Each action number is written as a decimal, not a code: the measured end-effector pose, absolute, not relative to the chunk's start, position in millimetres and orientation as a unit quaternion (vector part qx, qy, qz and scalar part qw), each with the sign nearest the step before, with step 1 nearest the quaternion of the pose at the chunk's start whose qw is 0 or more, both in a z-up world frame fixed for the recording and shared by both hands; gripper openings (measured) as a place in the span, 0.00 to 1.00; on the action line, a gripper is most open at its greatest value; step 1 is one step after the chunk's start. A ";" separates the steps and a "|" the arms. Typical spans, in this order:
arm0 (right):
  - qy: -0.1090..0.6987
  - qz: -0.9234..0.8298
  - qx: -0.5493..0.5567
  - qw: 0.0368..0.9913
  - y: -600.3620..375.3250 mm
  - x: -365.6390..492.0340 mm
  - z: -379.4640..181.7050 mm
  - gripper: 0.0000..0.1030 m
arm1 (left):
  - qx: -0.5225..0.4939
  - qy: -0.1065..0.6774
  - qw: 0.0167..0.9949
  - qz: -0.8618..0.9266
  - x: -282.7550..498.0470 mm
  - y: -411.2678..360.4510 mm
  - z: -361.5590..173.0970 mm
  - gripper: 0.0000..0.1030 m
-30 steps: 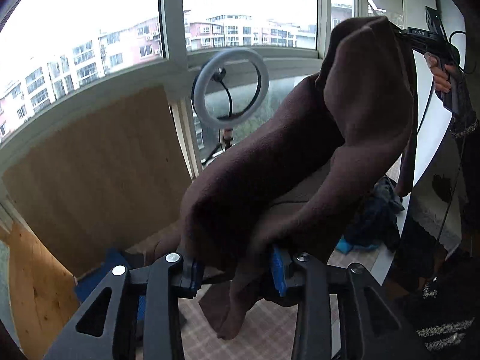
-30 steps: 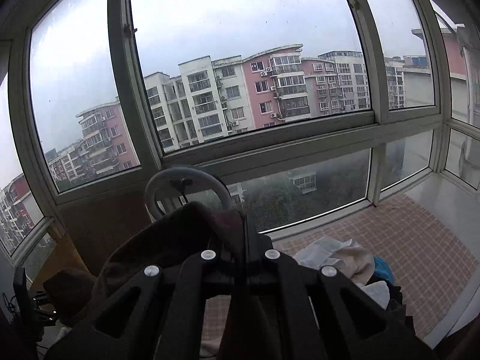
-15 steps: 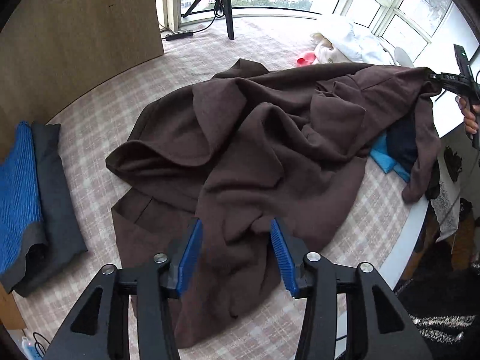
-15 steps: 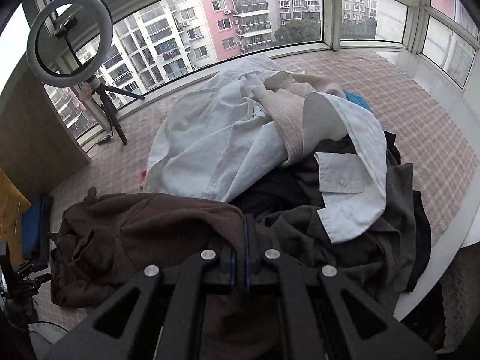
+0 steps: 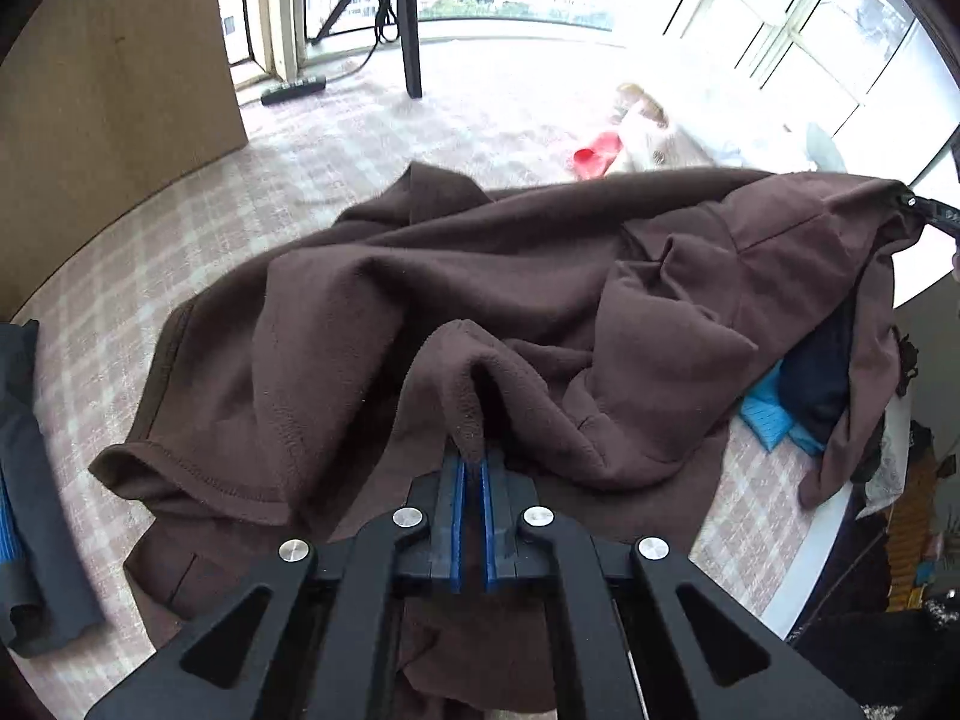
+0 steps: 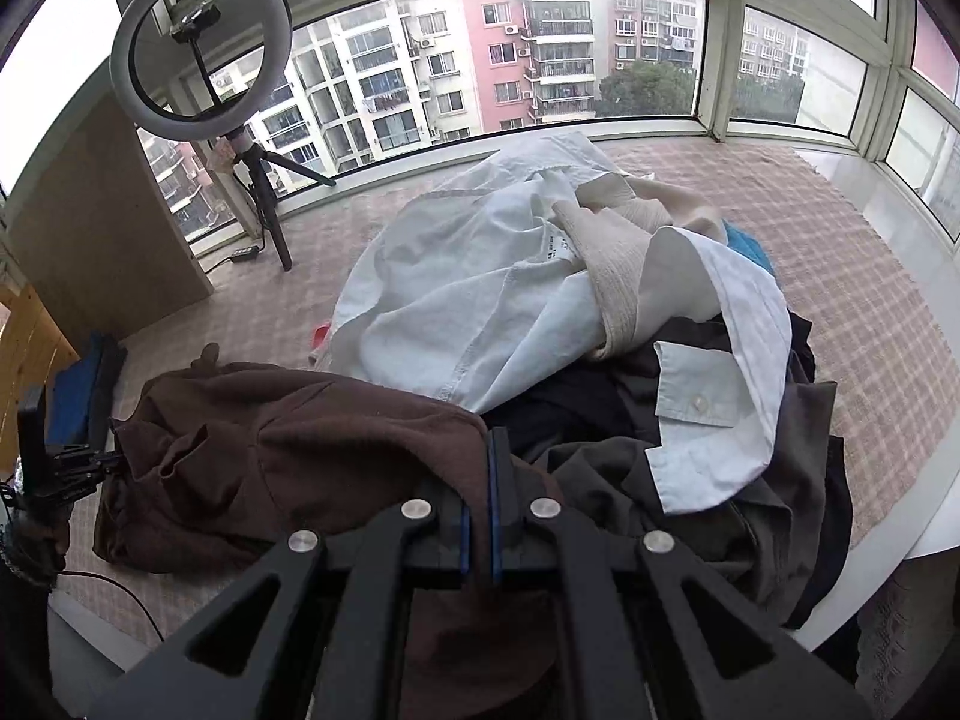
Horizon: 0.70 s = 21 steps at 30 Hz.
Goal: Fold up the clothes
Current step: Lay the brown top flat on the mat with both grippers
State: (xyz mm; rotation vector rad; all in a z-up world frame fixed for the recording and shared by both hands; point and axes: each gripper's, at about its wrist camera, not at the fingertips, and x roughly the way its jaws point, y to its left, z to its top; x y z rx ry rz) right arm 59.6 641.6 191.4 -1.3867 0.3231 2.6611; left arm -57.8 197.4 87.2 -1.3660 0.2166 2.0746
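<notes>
Currently both sets of fingers are clamped on the brown fleece garment (image 5: 456, 300): the left gripper (image 5: 471, 480) pinches a raised ridge of it, the right gripper (image 6: 478, 492) an edge at the far end, the cloth sagging in rumpled folds over the checked desk (image 5: 180, 228). Risk: thick, nappy fleece could creep out of the narrow blue pads under tension, or the trailing side could snag the unfolded pile (image 6: 540, 276) of white, beige and dark cloth beside it.
</notes>
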 end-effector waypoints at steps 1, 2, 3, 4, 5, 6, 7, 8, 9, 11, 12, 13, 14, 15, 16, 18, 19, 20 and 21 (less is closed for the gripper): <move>0.099 0.884 -0.453 0.058 636.8 61.9 195.4 0.04 | -0.506 0.075 0.313 0.801 -52.5 185.0 103.7 0.03; 0.089 0.889 -0.445 0.054 630.5 64.2 201.6 0.04 | -0.492 0.065 0.305 0.813 -47.4 170.8 122.6 0.03; 0.080 0.895 -0.437 0.051 623.8 66.3 208.7 0.04 | -0.473 0.058 0.297 0.828 -41.3 155.8 145.5 0.03; 0.074 0.901 -0.425 0.044 616.6 68.5 217.8 0.04 | -0.454 0.051 0.288 0.842 -35.1 140.7 168.7 0.03; 0.074 0.908 -0.411 0.033 609.7 69.8 230.0 0.04 | -0.434 0.044 0.280 0.855 -28.9 125.7 192.0 0.03; 0.074 0.915 -0.395 0.022 603.1 70.7 243.2 0.04 | -0.410 0.045 0.265 0.872 -21.8 111.6 217.9 0.03; 0.077 0.923 -0.378 0.010 596.7 72.0 258.1 0.04 | -0.388 0.044 0.255 0.885 -14.1 97.9 244.2 0.03; 0.081 0.930 -0.358 -0.003 590.6 73.9 274.6 0.04 | -0.366 0.043 0.244 0.897 -6.3 84.3 270.5 0.03; 0.087 0.938 -0.336 -0.018 585.4 76.9 292.2 0.04 | -0.343 0.047 0.233 0.909 4.0 72.8 295.2 0.03; 0.103 0.950 -0.291 -0.048 576.4 87.1 326.9 0.04 | -0.296 0.056 0.208 0.930 25.1 50.6 344.4 0.03; 0.108 0.955 -0.270 -0.062 571.8 94.3 343.2 0.04 | -0.276 0.060 0.200 0.938 37.3 40.7 364.9 0.03; 0.111 0.959 -0.250 -0.077 567.1 102.5 358.9 0.04 | -0.256 0.063 0.192 0.945 49.8 31.0 384.9 0.03; 0.111 0.963 -0.232 -0.087 562.2 111.6 373.2 0.04 | -0.235 0.067 0.184 0.952 62.3 21.3 404.9 0.03; 0.107 0.966 -0.214 -0.094 557.1 121.6 386.0 0.04 | -0.216 0.068 0.179 0.957 74.4 11.8 422.7 0.03; 0.103 0.970 -0.196 -0.101 551.9 132.0 398.3 0.04 | -0.200 0.070 0.176 0.961 86.3 3.2 438.6 0.03; 0.103 0.974 -0.165 -0.119 544.0 152.1 418.8 0.04 | -0.167 0.076 0.168 0.968 104.9 -9.4 465.1 0.03; 0.105 0.975 -0.151 -0.128 540.9 161.5 427.7 0.04 | -0.151 0.080 0.164 0.972 114.0 -15.6 478.1 0.03; 0.106 0.975 -0.141 -0.136 538.2 168.4 434.6 0.04 | -0.142 0.082 0.162 0.973 117.9 -19.4 487.2 0.03; 0.106 0.975 -0.133 -0.144 535.5 174.0 440.8 0.04 | -0.134 0.084 0.160 0.974 121.2 -23.0 495.8 0.03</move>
